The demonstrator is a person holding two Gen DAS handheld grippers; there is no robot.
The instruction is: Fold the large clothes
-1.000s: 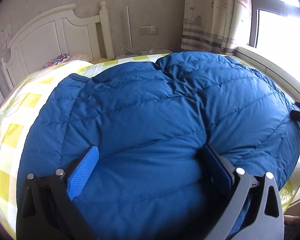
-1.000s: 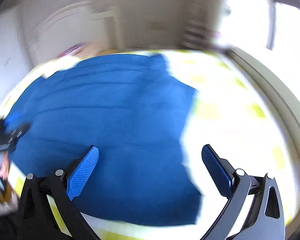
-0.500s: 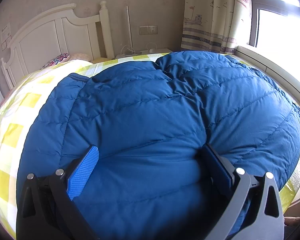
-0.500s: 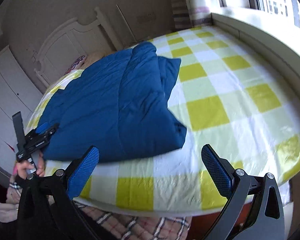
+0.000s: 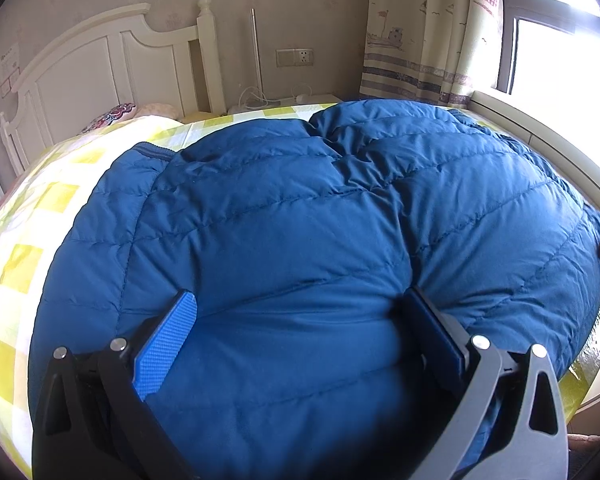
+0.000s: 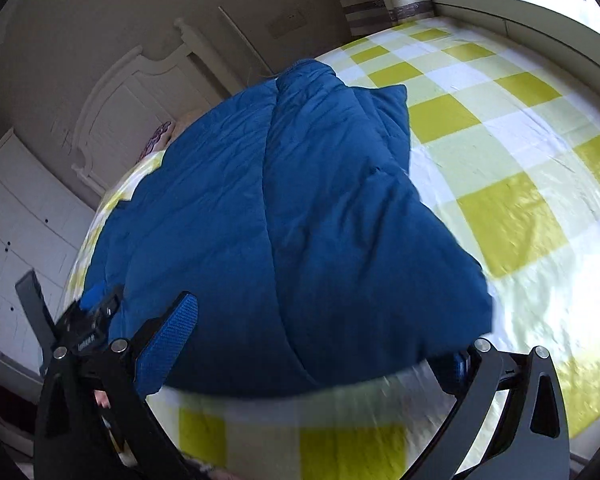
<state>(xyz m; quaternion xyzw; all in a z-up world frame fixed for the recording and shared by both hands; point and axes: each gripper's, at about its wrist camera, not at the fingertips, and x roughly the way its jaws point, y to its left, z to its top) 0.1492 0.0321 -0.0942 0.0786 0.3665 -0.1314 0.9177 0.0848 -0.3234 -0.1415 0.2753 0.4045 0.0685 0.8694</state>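
A large blue quilted down jacket [image 5: 300, 220] lies folded on a bed with a yellow and white checked sheet [image 5: 16, 256]. My left gripper [image 5: 300, 332] is open, its jaws wide apart, pressed over the jacket's near edge with puffy fabric bulging between the fingers. In the right wrist view the jacket [image 6: 284, 208] lies ahead. My right gripper [image 6: 312, 340] is open at the jacket's near edge, its right finger partly hidden under the hem. The left gripper also shows in the right wrist view [image 6: 88, 320] at the jacket's left corner.
A white headboard [image 5: 100, 68] stands at the far end of the bed, with a patterned pillow [image 5: 108, 116] below it. A curtain [image 5: 416, 28] and a window ledge [image 5: 540, 140] run along the right. White cupboards [image 6: 16, 216] stand left of the bed.
My right gripper has swung back and come down close to the jacket's near edge. The left gripper has stayed put on the jacket.
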